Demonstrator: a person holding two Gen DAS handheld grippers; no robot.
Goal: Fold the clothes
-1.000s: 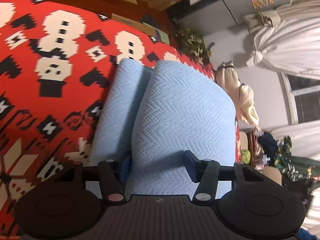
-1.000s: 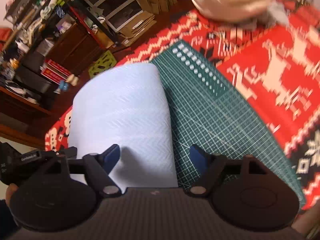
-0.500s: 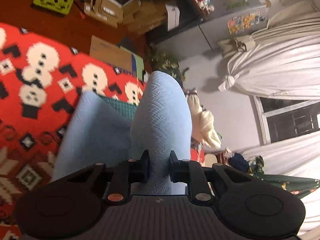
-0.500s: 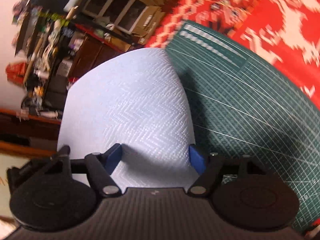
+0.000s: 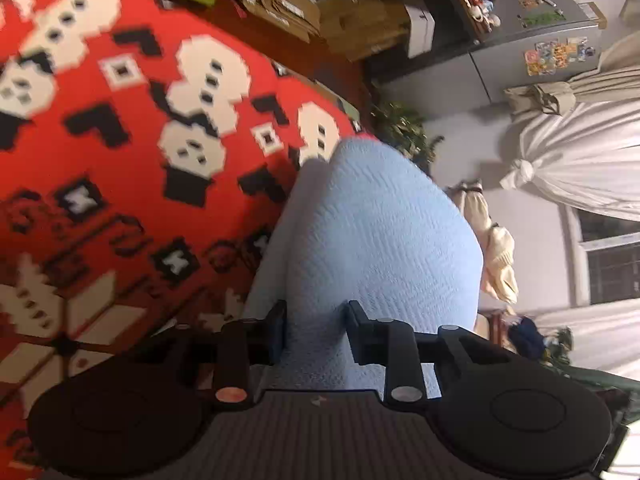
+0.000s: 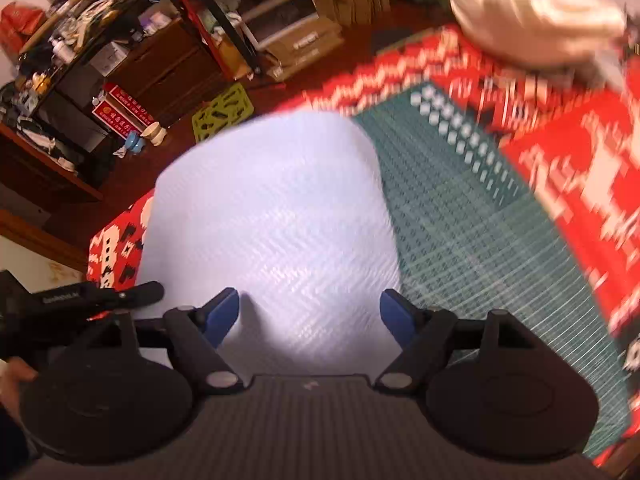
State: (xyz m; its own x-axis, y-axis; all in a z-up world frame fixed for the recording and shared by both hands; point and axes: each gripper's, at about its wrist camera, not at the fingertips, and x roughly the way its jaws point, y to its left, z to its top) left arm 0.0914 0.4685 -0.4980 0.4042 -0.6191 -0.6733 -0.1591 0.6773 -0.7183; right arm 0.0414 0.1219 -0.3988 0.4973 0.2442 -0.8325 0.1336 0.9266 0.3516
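Note:
A light blue woven cloth (image 5: 380, 240) rises in a hump over the red patterned blanket (image 5: 120, 160). My left gripper (image 5: 316, 326) has a fold of it between its pads, which touch the fabric on both sides while the jaws are opening. In the right wrist view the same cloth (image 6: 272, 220) lies folded, partly on a green cutting mat (image 6: 460, 220). My right gripper (image 6: 310, 314) stands wide around the cloth's near end, its jaws opening, with a shadowed gap beside the left blue pad (image 6: 224, 312). The other gripper's black body (image 6: 80, 300) shows at the left edge.
A cream garment (image 6: 532, 28) lies heaped at the blanket's far right. Beyond the bed edge are shelves and boxes (image 6: 280, 32), a green plastic stool (image 6: 224, 112), a grey fridge (image 5: 540, 40), a plant (image 5: 404, 128) and tied white curtains (image 5: 580, 152).
The left jaws pinched a narrow fold half a second ago and now stand wider on it. Both grippers shifted over the blanket; the right view swung back towards the cream garment.

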